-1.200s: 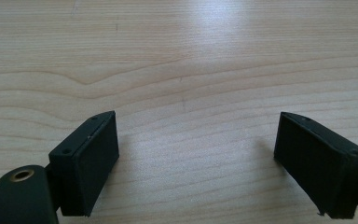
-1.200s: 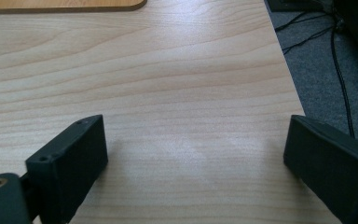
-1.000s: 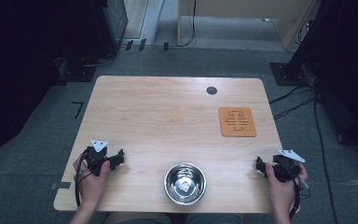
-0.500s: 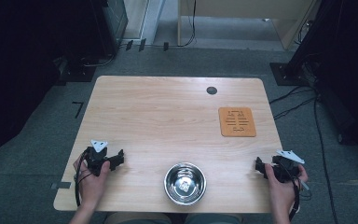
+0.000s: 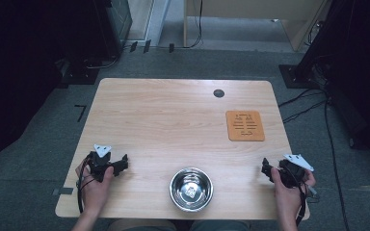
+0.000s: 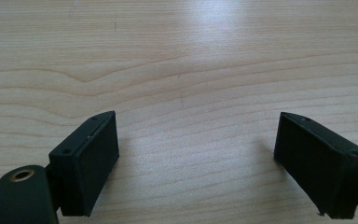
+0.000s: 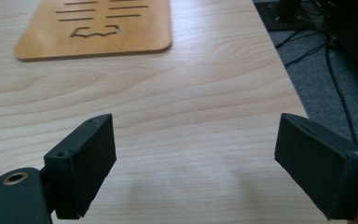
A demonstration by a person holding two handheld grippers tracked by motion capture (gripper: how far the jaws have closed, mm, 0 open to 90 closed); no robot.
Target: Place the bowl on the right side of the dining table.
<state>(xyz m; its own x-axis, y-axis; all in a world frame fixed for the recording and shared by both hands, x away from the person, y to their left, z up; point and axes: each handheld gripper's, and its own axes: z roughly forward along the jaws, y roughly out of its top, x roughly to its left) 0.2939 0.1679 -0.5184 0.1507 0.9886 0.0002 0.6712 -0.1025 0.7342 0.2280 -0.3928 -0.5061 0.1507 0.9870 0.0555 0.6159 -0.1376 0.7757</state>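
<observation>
Wooden table point(image 5: 173, 120) holds bowl point(image 5: 191, 188); right gripper point(image 7: 196, 158) faces mat point(image 7: 98, 25).

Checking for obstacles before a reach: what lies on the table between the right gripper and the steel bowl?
Nothing: in the high view, only bare wood separates the right gripper from the steel bowl on the table.

bare table point(image 5: 173, 120) ahead of both grippers, bowl point(image 5: 191, 189) between them, mat point(image 5: 244, 125) far right

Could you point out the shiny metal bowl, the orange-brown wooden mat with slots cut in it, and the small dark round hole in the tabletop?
shiny round metal bowl point(image 5: 191, 189), high view, on its inner bottom.
flat orange-brown wooden mat with slots point(image 5: 244, 125), high view, on its middle.
small dark round hole in the table point(image 5: 218, 93), high view, on its centre.
</observation>
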